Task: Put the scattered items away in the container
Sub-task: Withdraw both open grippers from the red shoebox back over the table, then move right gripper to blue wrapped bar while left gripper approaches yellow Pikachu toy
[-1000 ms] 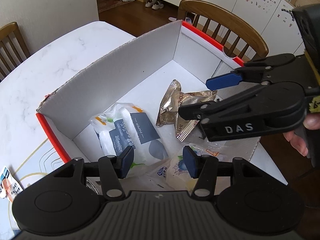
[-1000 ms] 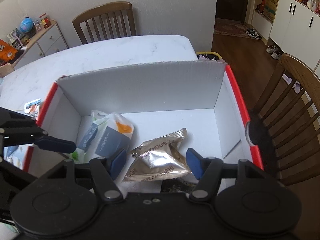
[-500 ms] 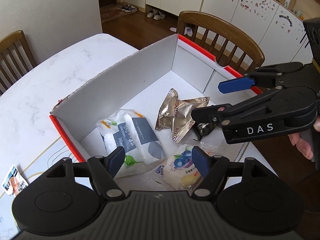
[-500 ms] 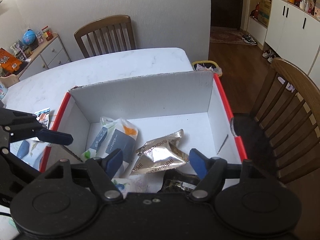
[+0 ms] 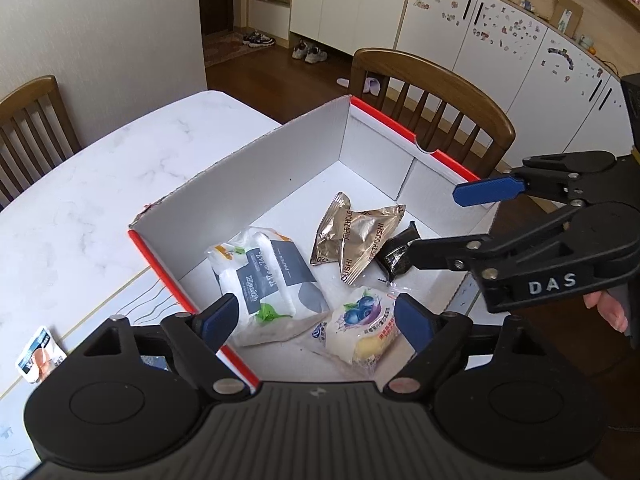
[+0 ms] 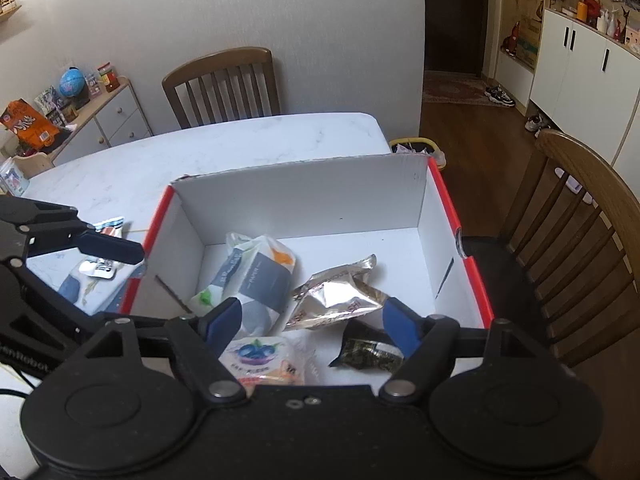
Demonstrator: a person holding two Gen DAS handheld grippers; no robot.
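White marble tabletop (image 5: 100, 184): both grippers' jaws are opening, empty, above the box (image 5: 256, 184); packets released inside, more remain outside.

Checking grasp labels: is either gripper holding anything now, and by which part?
Nothing is held. The left gripper and right gripper are both opening, empty, above the box.

Since 1 second ago, both grippers have risen and drawn back from the white cardboard box with red rim (image 5: 384, 118). The left gripper (image 5: 316, 320) is opening, uncovering the clear blueberry-printed snack packet (image 5: 362, 326); the right gripper (image 6: 312, 322) is opening too, both empty.
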